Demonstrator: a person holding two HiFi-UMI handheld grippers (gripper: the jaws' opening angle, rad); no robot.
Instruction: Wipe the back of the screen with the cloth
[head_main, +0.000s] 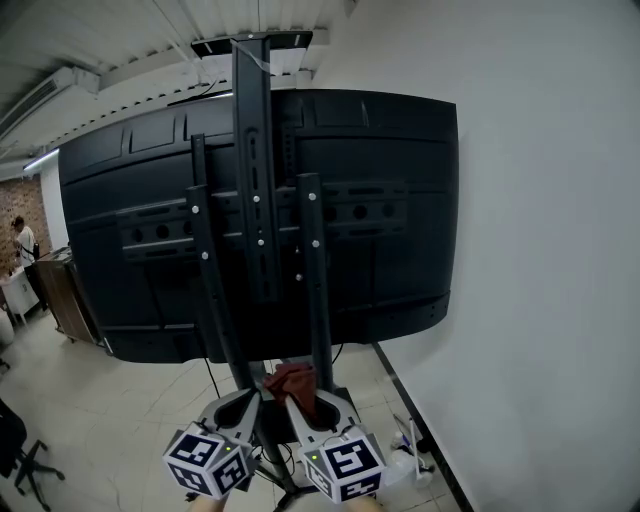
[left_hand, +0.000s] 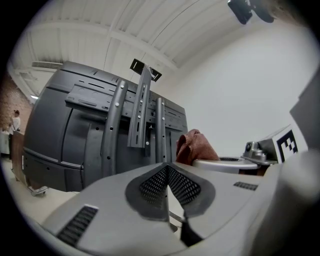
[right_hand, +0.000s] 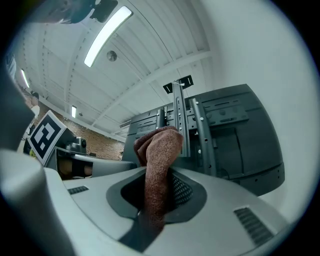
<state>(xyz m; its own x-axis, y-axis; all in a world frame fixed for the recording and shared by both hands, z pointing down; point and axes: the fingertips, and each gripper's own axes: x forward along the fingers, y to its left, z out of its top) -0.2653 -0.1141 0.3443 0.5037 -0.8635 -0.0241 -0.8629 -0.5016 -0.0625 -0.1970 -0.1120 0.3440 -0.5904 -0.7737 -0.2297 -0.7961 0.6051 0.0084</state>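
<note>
The big black screen (head_main: 390, 180) stands on a wheeled stand with its back toward me, crossed by upright mounting rails (head_main: 258, 210). A reddish-brown cloth (head_main: 295, 385) is clamped in my right gripper (head_main: 308, 408), low and in front of the stand's base. In the right gripper view the cloth (right_hand: 157, 165) sticks up between the shut jaws, with the screen's back (right_hand: 235, 130) behind it. My left gripper (head_main: 243, 412) sits just left of the right one, shut with nothing in it. The left gripper view shows the screen's back (left_hand: 60, 135) and the cloth (left_hand: 192, 147) at right.
A white wall (head_main: 550, 250) runs close along the screen's right side. Pale tiled floor (head_main: 130, 420) lies below. A wooden counter (head_main: 65, 295) and a person (head_main: 22, 240) stand far left. Small white items (head_main: 412, 455) lie by the wall's foot.
</note>
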